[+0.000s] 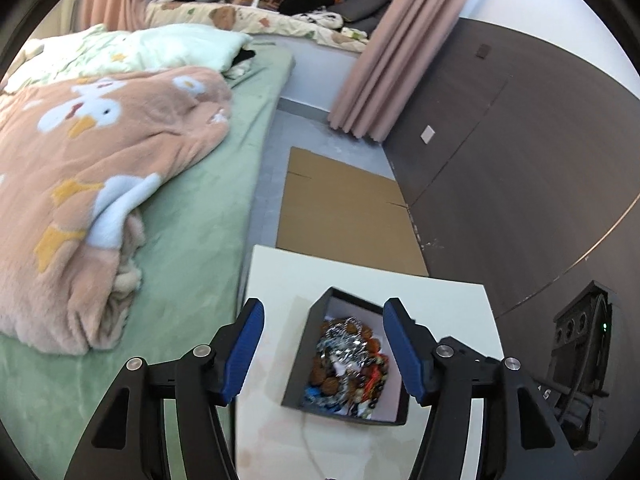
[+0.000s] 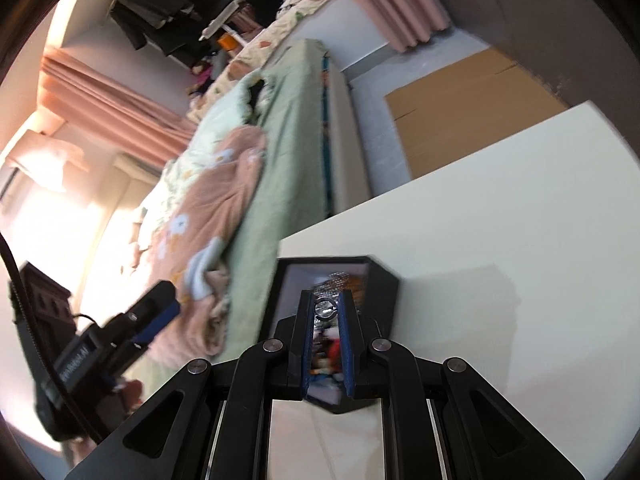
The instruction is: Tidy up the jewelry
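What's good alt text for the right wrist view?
The right tool is shut on a small silver ring, above an open black box of mixed jewelry on a white table. The left tool shows at lower left, with a bed behind.

Fleecy blanket (image 1: 100, 168), matt cardboard sheet (image 1: 344, 208), smooth white table (image 1: 276, 280).

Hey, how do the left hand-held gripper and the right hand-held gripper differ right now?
The left hand-held gripper has its jaws spread wide with nothing between them; the right hand-held gripper is shut on a small silver ring. The left one frames the whole black box of jewelry; the right one's narrow gap shows only a strip of it. Both have blue pads and point down at the box on the white table.
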The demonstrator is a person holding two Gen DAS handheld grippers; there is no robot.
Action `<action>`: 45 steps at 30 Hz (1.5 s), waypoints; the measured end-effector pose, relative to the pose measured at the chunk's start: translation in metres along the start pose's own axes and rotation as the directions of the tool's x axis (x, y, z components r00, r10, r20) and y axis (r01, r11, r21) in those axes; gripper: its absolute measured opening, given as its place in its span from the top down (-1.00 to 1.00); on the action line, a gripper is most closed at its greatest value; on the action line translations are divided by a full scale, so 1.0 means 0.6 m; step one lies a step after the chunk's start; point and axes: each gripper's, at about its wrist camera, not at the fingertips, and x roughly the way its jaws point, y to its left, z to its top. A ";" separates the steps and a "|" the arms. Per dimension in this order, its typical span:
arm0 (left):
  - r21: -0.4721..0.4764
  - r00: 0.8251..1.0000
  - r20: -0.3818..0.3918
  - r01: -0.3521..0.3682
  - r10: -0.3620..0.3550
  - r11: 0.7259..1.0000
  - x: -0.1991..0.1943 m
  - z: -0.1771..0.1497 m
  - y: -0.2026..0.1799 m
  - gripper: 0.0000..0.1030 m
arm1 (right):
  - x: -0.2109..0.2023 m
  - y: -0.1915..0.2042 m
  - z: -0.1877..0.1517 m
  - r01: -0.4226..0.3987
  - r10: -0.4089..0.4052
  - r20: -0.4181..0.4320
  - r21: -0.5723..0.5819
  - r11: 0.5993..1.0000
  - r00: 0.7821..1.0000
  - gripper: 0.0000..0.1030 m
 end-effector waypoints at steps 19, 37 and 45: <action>-0.002 0.999 0.040 -0.025 0.025 1.000 -0.039 -0.045 -0.016 -0.67 | -0.007 -0.001 -0.003 0.009 -0.009 -0.009 0.002 1.000 1.000 -0.14; 0.111 0.990 0.089 -0.119 0.110 0.987 -0.064 -0.092 -0.079 -0.99 | -0.120 -0.011 -0.019 0.129 -0.125 0.035 -0.156 0.979 0.991 -0.59; 0.169 0.979 0.136 -0.173 0.151 0.970 -0.080 -0.114 -0.125 -0.99 | -0.150 -0.005 -0.050 0.203 -0.196 0.052 -0.223 0.953 0.979 -0.61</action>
